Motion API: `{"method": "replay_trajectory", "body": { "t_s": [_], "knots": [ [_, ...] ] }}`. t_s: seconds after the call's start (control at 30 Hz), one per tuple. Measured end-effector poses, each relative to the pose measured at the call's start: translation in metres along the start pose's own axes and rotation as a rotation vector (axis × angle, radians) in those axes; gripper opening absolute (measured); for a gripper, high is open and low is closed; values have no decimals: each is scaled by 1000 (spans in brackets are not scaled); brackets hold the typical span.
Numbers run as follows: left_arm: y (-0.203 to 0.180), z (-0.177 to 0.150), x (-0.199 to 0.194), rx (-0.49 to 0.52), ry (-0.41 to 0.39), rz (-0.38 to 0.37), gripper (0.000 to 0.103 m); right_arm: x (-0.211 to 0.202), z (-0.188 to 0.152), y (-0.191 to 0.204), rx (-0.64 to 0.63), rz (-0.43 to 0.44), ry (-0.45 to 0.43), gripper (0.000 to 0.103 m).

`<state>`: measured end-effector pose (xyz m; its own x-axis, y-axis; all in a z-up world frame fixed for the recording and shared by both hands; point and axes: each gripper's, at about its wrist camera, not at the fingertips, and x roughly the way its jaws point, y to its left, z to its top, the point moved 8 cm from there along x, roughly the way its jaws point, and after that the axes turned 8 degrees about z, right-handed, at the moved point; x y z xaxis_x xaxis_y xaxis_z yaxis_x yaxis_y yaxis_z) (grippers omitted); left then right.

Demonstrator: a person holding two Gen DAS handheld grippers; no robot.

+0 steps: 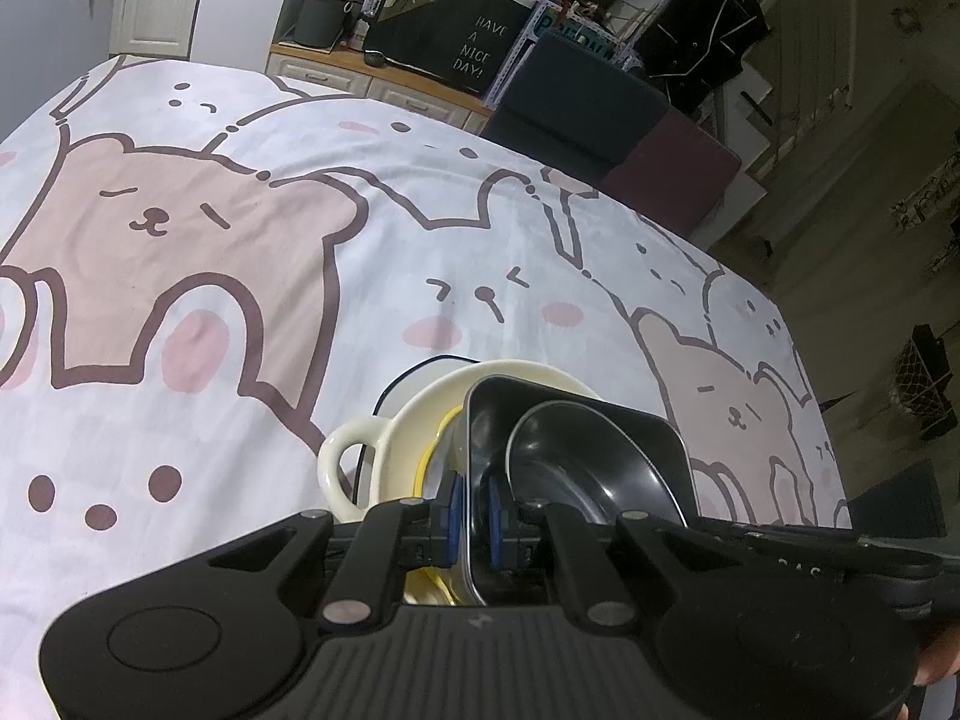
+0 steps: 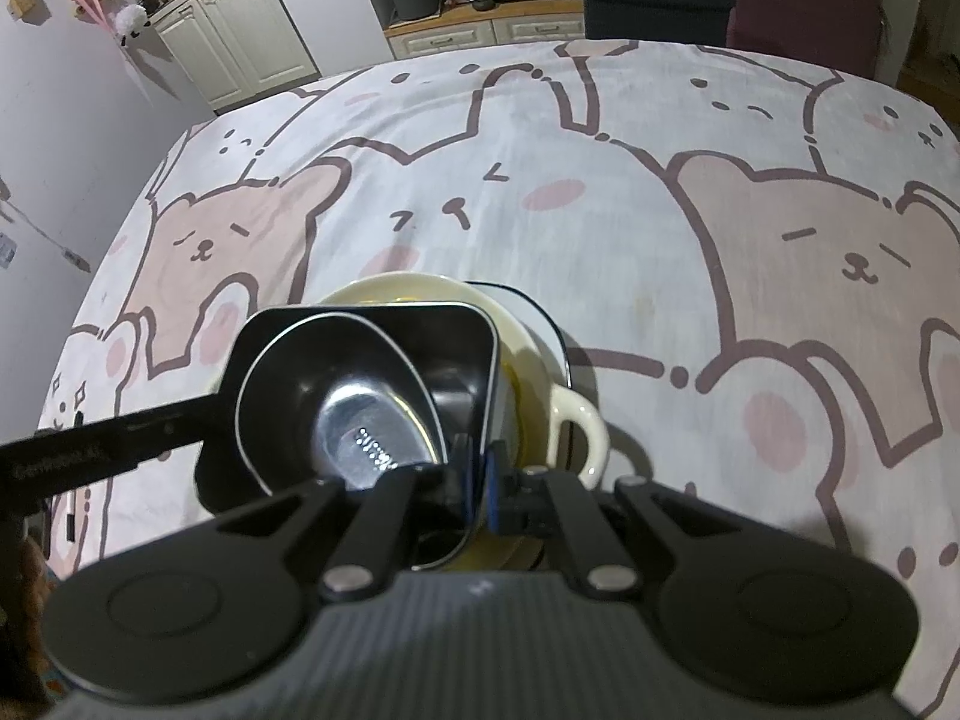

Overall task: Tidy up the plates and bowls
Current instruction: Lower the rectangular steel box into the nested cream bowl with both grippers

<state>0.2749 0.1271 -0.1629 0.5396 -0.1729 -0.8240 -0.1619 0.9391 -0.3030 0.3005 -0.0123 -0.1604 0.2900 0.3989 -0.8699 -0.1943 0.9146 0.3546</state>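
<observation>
Square black dish (image 1: 576, 450) rim pinched by left gripper (image 1: 471, 519); opposite rim clamped by right gripper (image 2: 480, 489).

black bowl (image 2: 336, 402) nested in black square dish (image 2: 468, 354), cream bowl (image 1: 414, 420)

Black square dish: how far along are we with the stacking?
Done: the round black bowl already sits inside the black square dish, which is nested in the cream handled bowl. In hand: the left gripper and right gripper each pinch the square dish's rim on opposite sides. Left: release. No loose dishes show on the tablecloth.
</observation>
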Motion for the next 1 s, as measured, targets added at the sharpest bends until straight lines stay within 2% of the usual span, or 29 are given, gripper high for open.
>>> {"method": "replay_trajectory", "body": {
  "t_s": [1.0],
  "knots": [
    [0, -2, 2, 12, 12, 9, 12, 1, 1, -3, 30, 6, -2, 10]
  ]
}}
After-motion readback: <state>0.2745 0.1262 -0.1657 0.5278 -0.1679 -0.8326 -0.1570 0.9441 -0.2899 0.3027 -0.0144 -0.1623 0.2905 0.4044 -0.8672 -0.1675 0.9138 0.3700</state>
